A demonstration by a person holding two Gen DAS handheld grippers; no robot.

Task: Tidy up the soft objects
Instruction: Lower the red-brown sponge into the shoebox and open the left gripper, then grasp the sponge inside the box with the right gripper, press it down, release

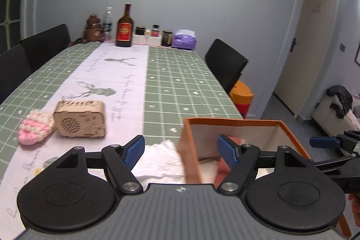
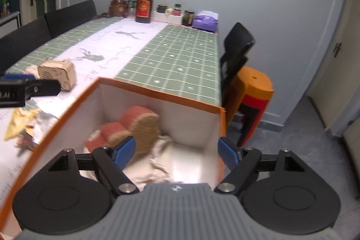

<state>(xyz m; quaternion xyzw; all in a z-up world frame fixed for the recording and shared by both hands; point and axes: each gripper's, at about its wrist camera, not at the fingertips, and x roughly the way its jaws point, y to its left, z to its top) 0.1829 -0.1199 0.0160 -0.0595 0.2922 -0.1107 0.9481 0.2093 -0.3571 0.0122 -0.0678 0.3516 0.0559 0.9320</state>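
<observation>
your left hand-held gripper (image 1: 181,151) is open and empty beside the orange cardboard box (image 1: 190,150); swing it left to the pink-and-cream knitted hat (image 1: 36,128) on the worktop (image 1: 180,82) and pinch its middle. your right hand-held gripper (image 2: 176,153) hangs open over the box, holding nothing. green checked cloth, grey walls.

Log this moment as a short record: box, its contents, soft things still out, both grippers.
box: orange box, open top, at the table's near right edge
contents: red-brown plush on crumpled paper
still out: pink knit beside wooden speaker; white cloth against the box
left gripper: open, straddling the box's left wall
right gripper: open above the box, holding nothing
</observation>
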